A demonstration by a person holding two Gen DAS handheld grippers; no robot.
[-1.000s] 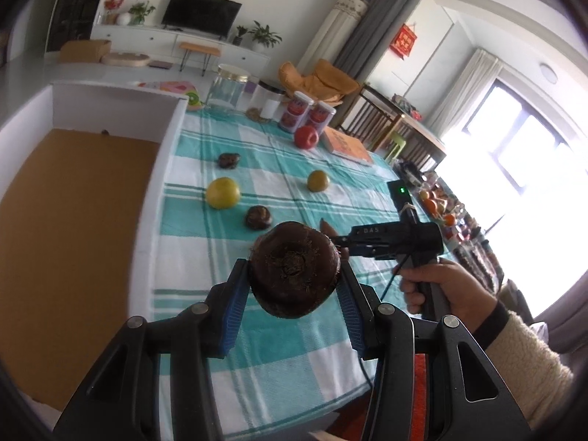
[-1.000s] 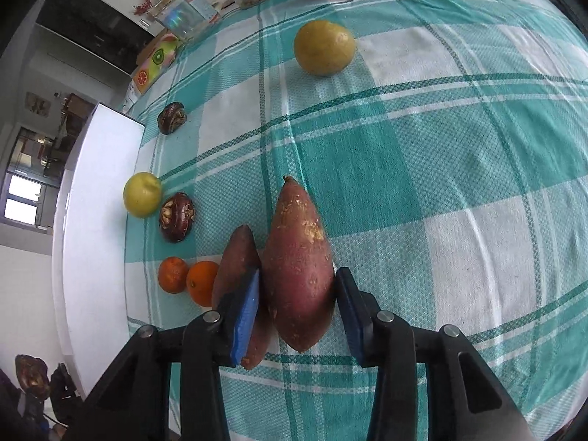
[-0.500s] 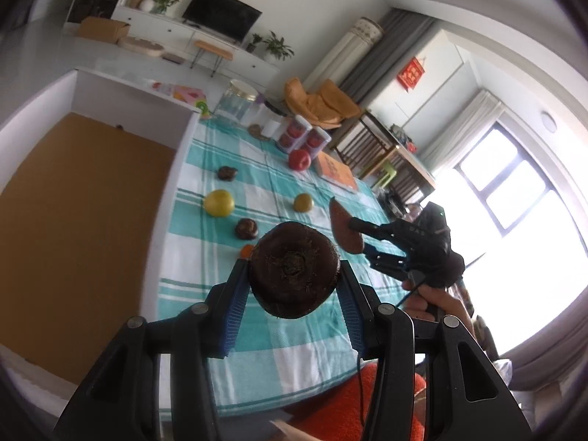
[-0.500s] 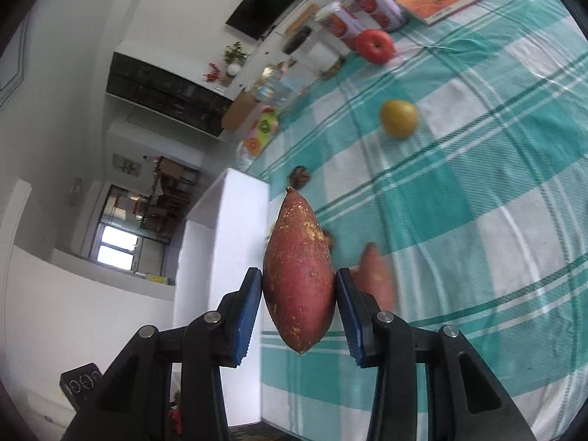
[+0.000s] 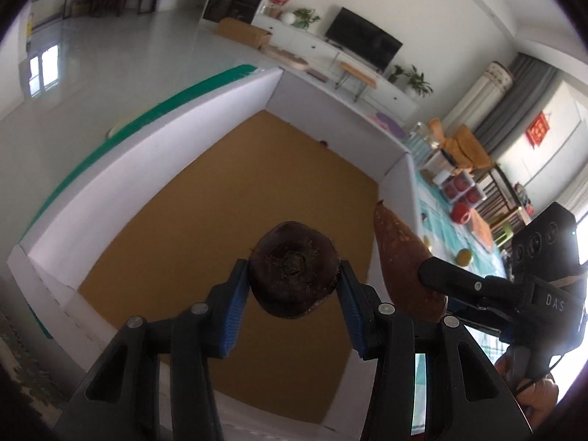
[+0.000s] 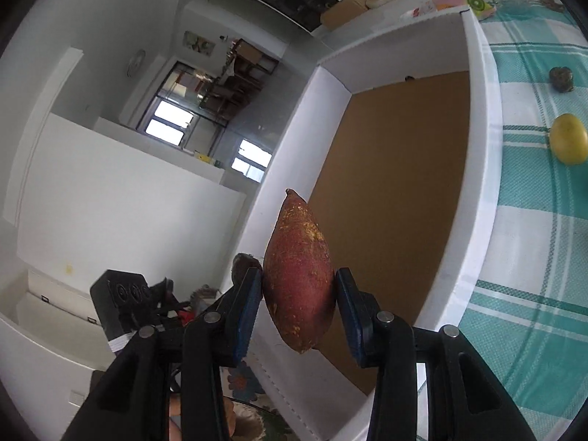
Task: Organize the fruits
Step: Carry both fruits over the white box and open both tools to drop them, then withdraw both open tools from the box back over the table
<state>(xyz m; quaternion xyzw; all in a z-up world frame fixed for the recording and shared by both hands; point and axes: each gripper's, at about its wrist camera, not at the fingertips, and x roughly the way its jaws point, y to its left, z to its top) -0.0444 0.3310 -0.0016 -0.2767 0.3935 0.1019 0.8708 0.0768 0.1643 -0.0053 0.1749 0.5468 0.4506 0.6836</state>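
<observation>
Both grippers are hanging over the white box point(image 5: 205, 117) with the brown floor, and that is the relation the next move is resting on: the box floor is lying straight ahead of and below each pair of fingers, so a drop looks like the likely next step. The left gripper point(image 5: 292, 290) is clamping a dark, round, rough-skinned fruit point(image 5: 294, 273) between its blue pads, with the jaws standing only as wide as the fruit and its stem scar facing the camera; it is sitting over the middle of the box floor. The right gripper point(image 6: 298, 294) is squeezing a reddish sweet potato point(image 6: 299, 275) by its thick belly, with its long axis running away from the camera, pointed tip upward in the right wrist view, roughly along the fingers. That sweet potato is hovering nearer the box's side wall than its centre, so the left hand seems better placed to let go first. In the left wrist view the right gripper is crowding in just beside the left one, and the two loads are looking close, though whether they are touching I cannot tell. On the checked cloth point(image 6: 544, 220) a yellow fruit point(image 6: 567, 139) and a small dark one point(image 6: 561, 79) are waiting, and other fruit farther off is blurring at the lens edge. The near corner of the box is being hidden behind both grippers.
</observation>
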